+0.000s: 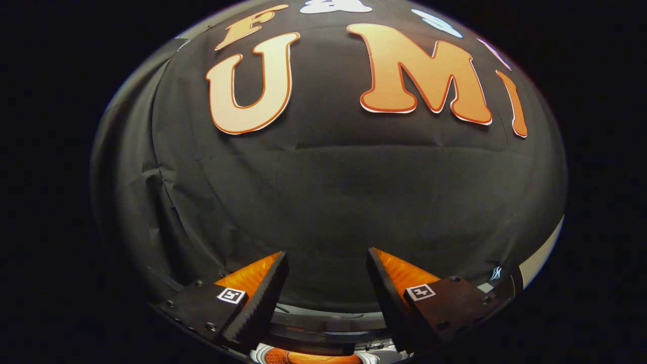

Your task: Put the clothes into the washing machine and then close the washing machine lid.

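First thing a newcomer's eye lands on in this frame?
The black cloth wall ahead, which the tongs face with fingers spread open and nothing between them. Next, low between the fingers, a dark curved rim with something orange under it; what they belong to can't be told.

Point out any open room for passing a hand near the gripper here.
The gripper is open with nothing between its fingers; the gap there and the space ahead, up to the black cloth wall, look free. Below the fingers it is crowded: a dark curved rim and something orange beneath it.
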Action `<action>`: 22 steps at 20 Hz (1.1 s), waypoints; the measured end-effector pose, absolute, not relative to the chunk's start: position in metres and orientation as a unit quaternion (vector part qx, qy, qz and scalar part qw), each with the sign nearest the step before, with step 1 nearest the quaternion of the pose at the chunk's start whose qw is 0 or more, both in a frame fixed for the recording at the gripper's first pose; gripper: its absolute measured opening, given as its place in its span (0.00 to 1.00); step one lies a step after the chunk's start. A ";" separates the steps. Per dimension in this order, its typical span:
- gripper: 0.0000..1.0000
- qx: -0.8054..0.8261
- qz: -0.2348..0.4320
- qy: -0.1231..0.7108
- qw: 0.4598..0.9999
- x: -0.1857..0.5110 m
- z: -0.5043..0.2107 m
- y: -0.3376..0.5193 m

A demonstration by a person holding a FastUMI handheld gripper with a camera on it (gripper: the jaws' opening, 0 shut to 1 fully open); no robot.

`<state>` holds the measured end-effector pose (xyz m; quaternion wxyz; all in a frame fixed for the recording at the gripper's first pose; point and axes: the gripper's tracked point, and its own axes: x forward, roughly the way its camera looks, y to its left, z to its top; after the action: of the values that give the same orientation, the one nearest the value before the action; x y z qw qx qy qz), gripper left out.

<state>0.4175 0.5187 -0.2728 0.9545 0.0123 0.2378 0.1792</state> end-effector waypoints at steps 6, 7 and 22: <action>1.00 0.011 0.171 0.193 0.966 0.402 -0.260 0.511; 1.00 0.012 0.174 0.184 0.967 0.399 -0.259 0.511; 0.99 0.008 0.177 0.155 0.972 0.359 -0.254 0.502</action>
<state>0.3587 0.5018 -0.2543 0.9719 0.0075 0.1547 0.1770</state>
